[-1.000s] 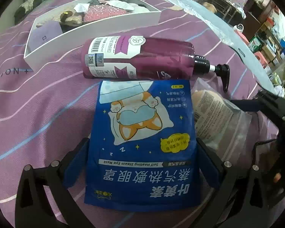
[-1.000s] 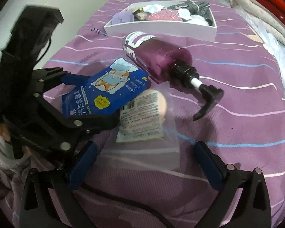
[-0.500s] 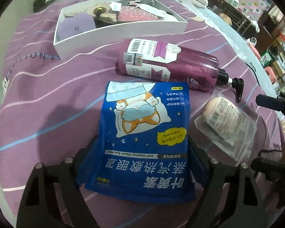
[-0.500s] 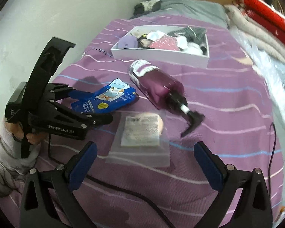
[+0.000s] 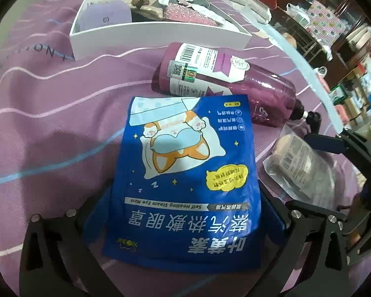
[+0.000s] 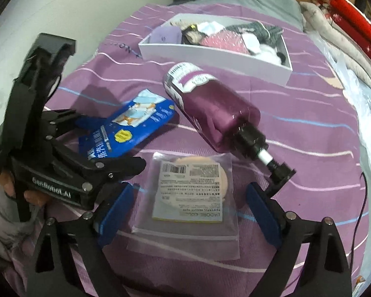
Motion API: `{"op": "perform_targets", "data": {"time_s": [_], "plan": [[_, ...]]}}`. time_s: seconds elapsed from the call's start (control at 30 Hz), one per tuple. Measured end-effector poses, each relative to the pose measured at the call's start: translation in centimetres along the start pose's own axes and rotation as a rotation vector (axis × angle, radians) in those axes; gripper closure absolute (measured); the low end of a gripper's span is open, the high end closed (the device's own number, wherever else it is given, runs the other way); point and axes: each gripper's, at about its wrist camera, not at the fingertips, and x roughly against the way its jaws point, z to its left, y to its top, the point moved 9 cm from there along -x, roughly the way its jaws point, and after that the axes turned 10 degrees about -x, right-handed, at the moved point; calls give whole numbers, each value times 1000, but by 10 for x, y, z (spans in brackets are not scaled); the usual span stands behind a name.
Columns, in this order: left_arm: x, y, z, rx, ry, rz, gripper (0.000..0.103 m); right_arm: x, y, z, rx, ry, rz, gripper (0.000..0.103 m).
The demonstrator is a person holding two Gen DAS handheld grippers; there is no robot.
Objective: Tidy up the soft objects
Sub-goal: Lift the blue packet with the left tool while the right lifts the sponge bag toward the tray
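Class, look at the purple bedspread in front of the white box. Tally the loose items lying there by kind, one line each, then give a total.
Blue eye mask pouch: 1
Purple pump bottle: 1
Bagged powder puff: 1
Total: 3

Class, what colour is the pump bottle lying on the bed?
Purple, with a black pump; clearest in the right wrist view: pump bottle.

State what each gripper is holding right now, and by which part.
The left gripper holds the blue eye-mask pouch by its near end, lifted off the bed. The right gripper, open, holds nothing, straddling the bagged sponge.
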Motion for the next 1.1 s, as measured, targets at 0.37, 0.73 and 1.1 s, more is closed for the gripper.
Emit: {"op": "perform_targets", "data": {"time_s": [0.37,0.73,1.1], "plan": [[16,-1,0,59,73,0,30,4,-6,-11,-39,-20,-7,31],[46,-1,9,154,86,16,80,40,6,-13,-105,107,-85,42],[69,19,7,163,71,-64,93,80,31,-15,-137,153,-166,42]]}}
